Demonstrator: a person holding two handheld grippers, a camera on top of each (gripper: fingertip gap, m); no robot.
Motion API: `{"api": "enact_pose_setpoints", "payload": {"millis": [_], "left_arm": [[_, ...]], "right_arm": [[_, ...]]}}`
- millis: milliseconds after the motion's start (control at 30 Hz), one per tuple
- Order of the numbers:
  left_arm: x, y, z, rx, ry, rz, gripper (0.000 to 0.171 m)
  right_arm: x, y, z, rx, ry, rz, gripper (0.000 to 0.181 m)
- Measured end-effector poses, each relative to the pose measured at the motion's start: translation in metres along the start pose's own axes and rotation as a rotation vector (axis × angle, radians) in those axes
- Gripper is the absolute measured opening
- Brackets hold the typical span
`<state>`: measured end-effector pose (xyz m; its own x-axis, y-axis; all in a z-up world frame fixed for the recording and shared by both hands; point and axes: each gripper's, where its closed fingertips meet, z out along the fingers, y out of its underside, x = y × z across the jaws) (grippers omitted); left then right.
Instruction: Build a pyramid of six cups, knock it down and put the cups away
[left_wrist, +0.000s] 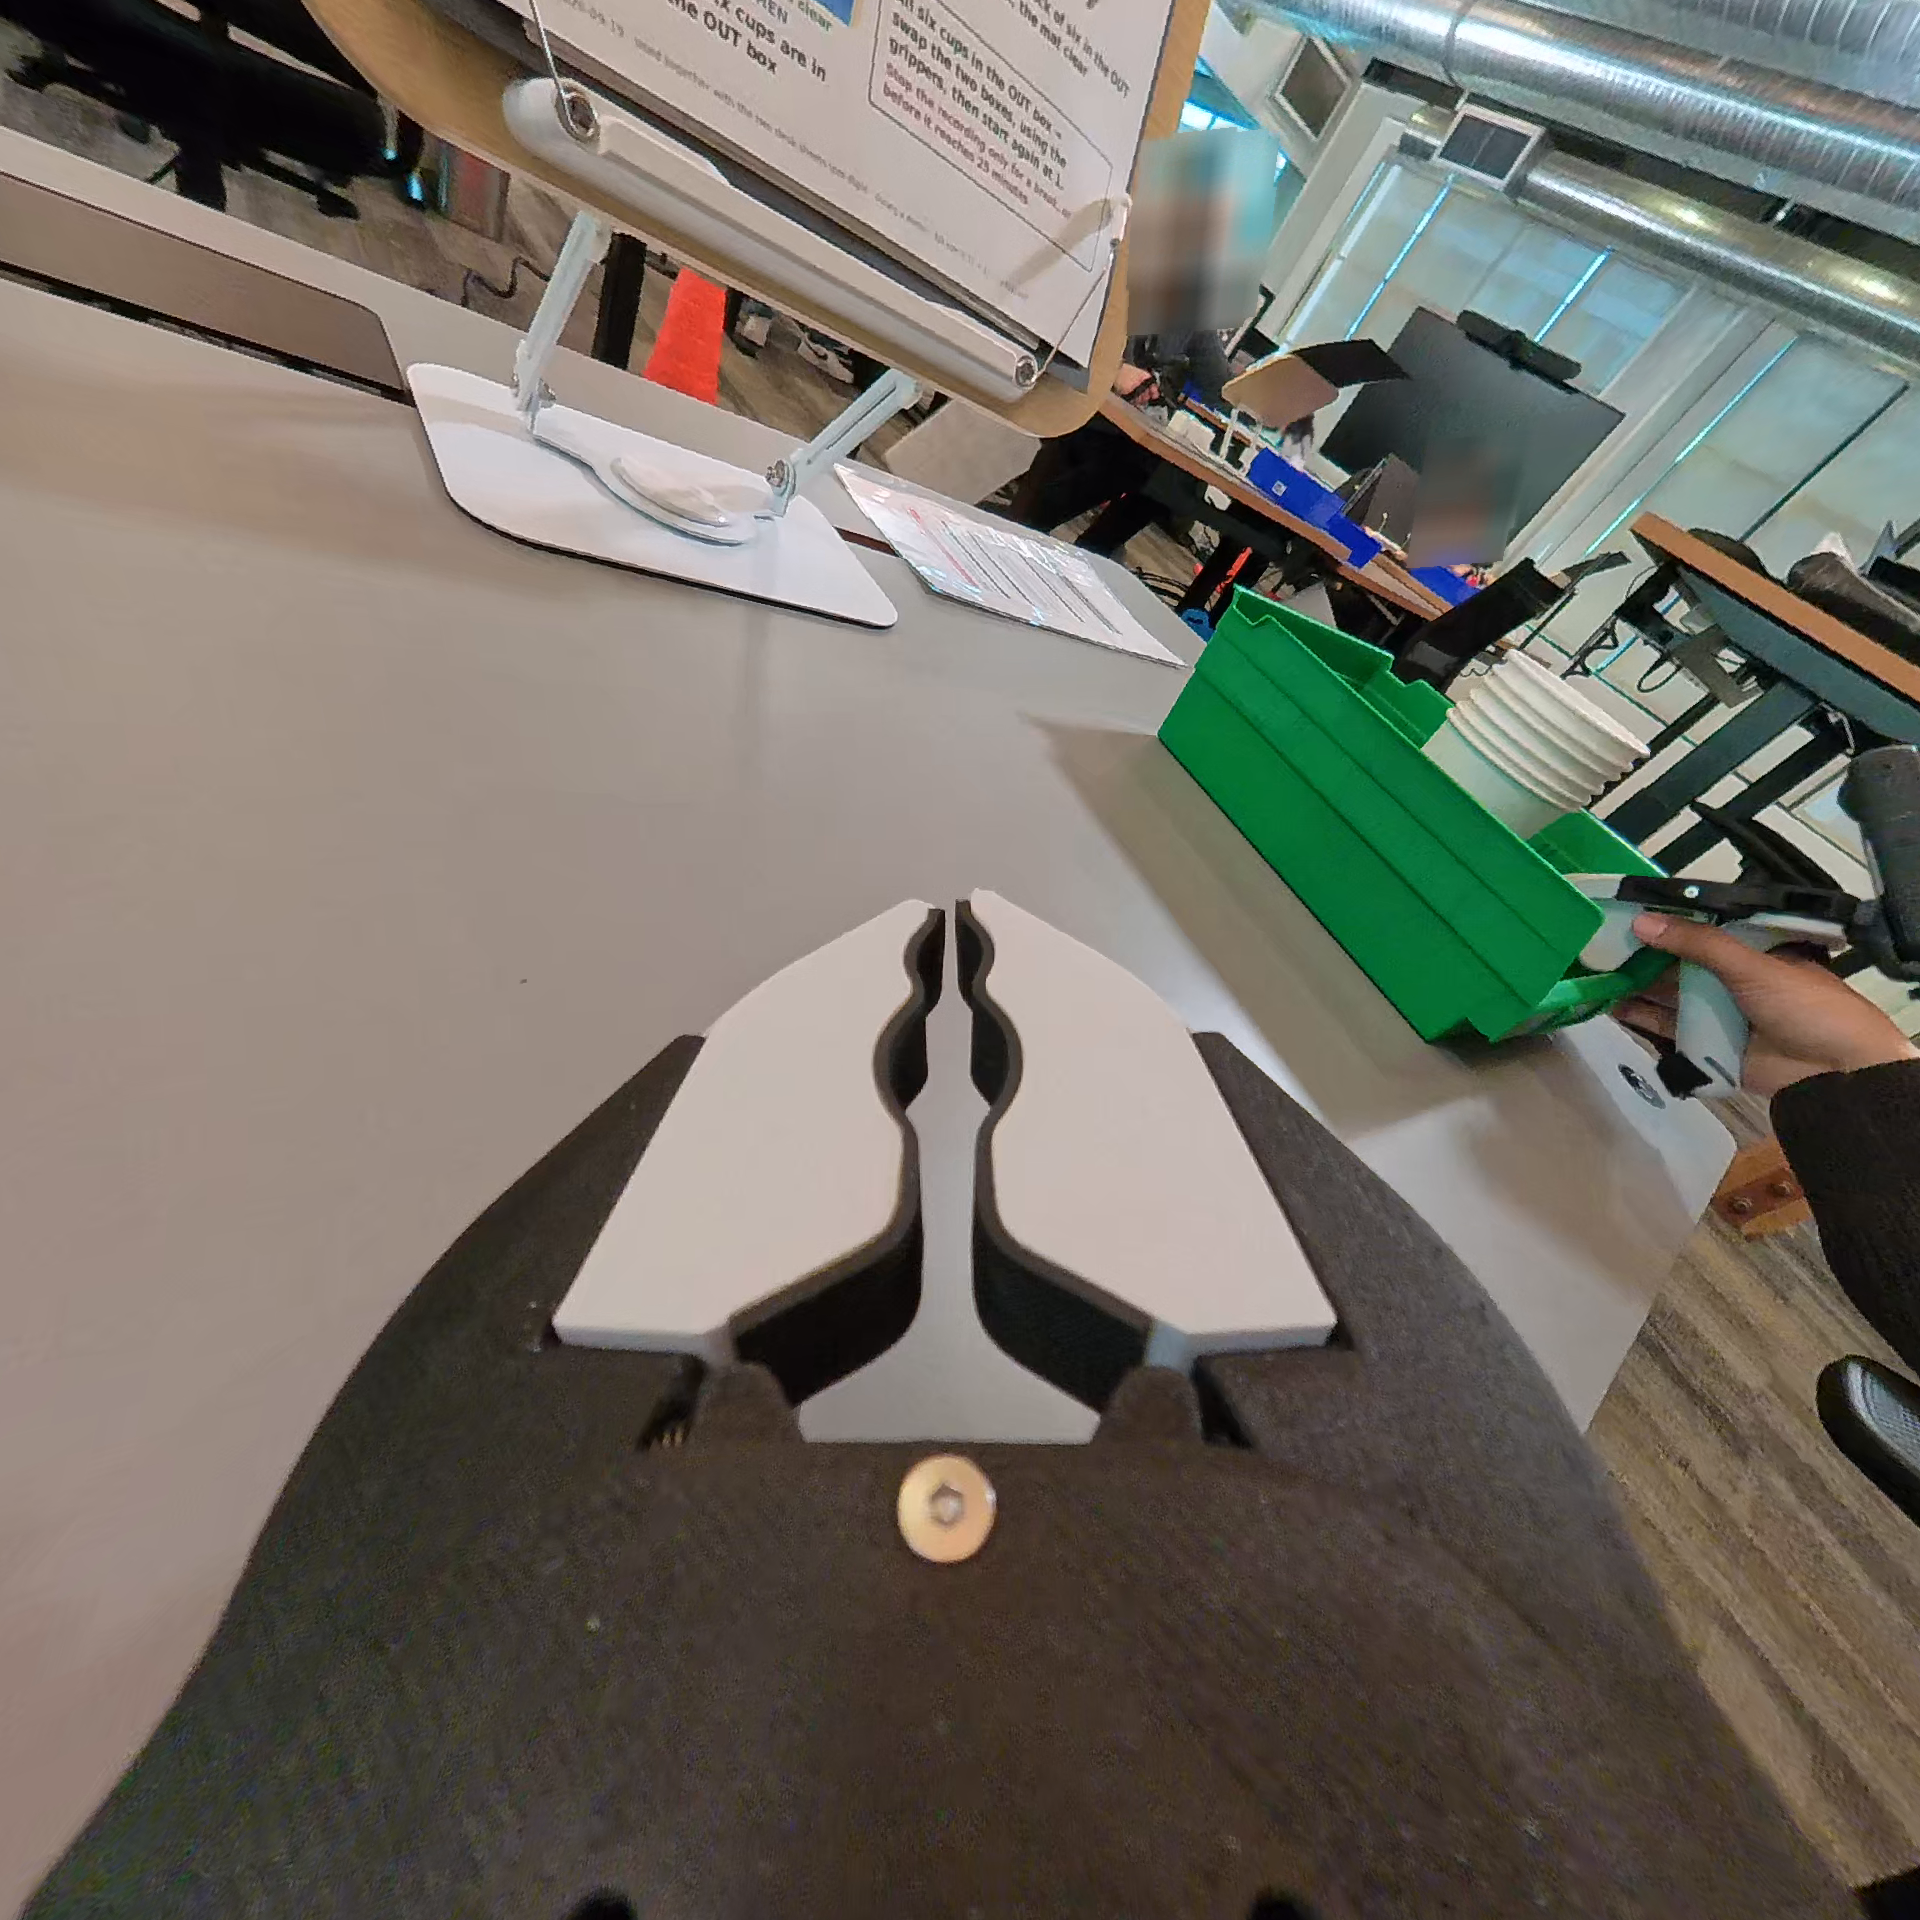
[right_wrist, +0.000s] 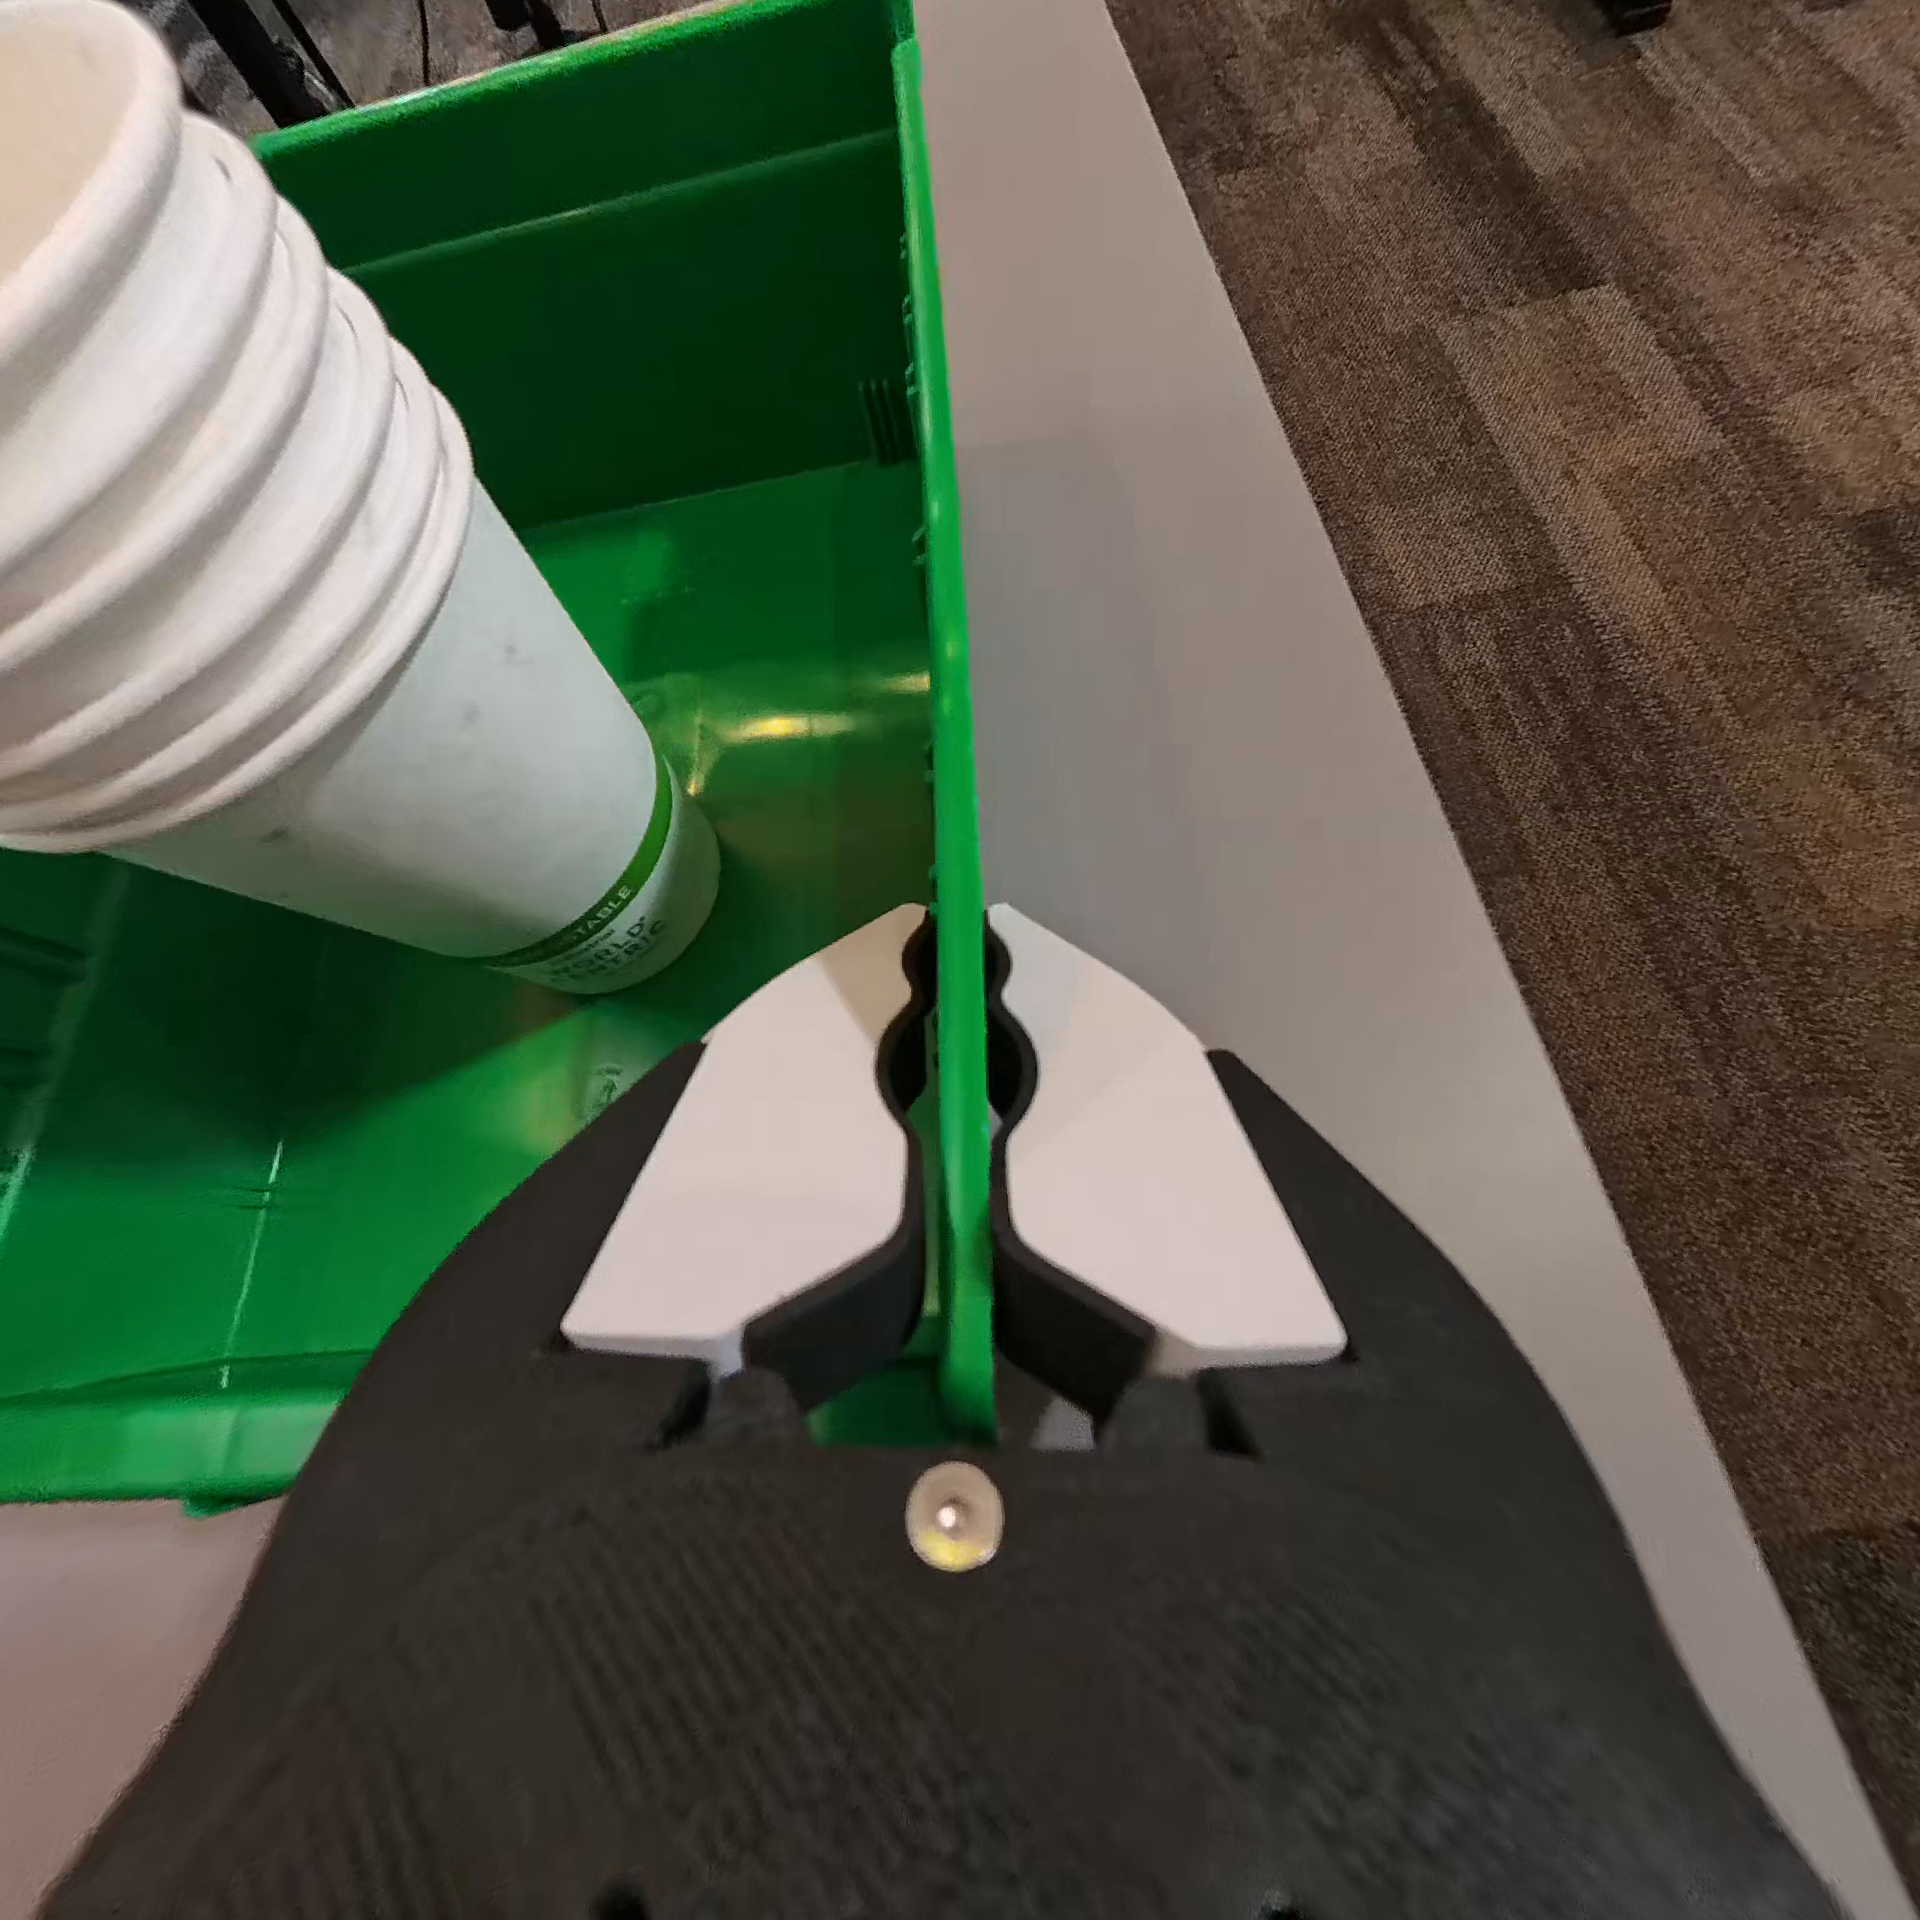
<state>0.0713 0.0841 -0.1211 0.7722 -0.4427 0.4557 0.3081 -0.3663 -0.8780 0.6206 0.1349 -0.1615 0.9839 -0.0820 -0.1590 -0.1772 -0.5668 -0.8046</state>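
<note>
My right gripper (right_wrist: 958, 920) is shut on the right side wall of a green plastic bin (right_wrist: 940, 582), one finger inside and one outside. A stack of white paper cups (right_wrist: 312, 644) leans tilted inside the bin, its base on the bin floor. My left gripper (left_wrist: 954, 906) is shut and empty, low over the bare grey table (left_wrist: 416, 831), well left of the bin. In the left wrist view the green bin (left_wrist: 1371, 831) sits near the table's right edge with the cup stack (left_wrist: 1527, 738) in it, and the right gripper (left_wrist: 1621, 935), held by a hand, is at its near end.
A white document stand (left_wrist: 665, 499) holding a printed sheet stands at the back of the table, with a laminated sheet (left_wrist: 1018, 571) beside it. The table's right edge (right_wrist: 1351, 790) runs close to the bin, with carpet floor beyond. Other desks, blue bins and people are far behind.
</note>
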Motion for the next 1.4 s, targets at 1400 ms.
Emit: {"api": "enact_pose_setpoints", "payload": {"millis": [1400], "left_arm": [[-0.196,-0.044,-0.138,-0.261,-0.794,0.46,0.008]], "right_arm": [[-0.42,0.084,-0.001,0.035,-0.402,-0.109,0.008]]}}
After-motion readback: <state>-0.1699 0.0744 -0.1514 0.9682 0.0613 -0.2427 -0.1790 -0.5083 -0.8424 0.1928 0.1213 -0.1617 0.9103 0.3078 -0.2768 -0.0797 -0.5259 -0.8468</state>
